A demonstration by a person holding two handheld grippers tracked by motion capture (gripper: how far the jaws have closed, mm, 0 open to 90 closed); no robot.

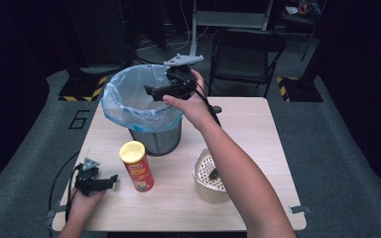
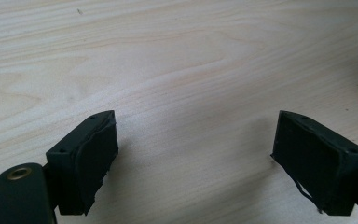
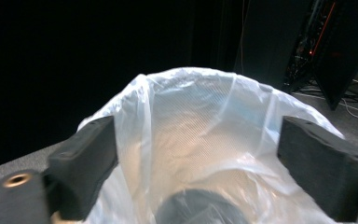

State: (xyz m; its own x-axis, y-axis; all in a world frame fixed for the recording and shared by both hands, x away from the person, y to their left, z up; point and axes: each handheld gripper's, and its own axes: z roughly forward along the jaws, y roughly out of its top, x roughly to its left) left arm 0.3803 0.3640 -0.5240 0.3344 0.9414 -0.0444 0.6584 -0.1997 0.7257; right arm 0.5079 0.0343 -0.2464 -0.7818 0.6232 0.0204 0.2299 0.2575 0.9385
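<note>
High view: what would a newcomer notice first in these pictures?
First the wire bin with its pale blue liner at the table's far left, with the right gripper open over its mouth. Next the yellow-lidded red canister upright in front of the bin, beside the left gripper resting open near the table's front left edge.

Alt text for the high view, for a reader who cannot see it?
A right gripper, jaws open and empty, hangs over a bin lined with a blue bag on a wooden table. The left gripper rests near the front edge beside a red can with a yellow lid; a strainer pot stands at right.
</note>
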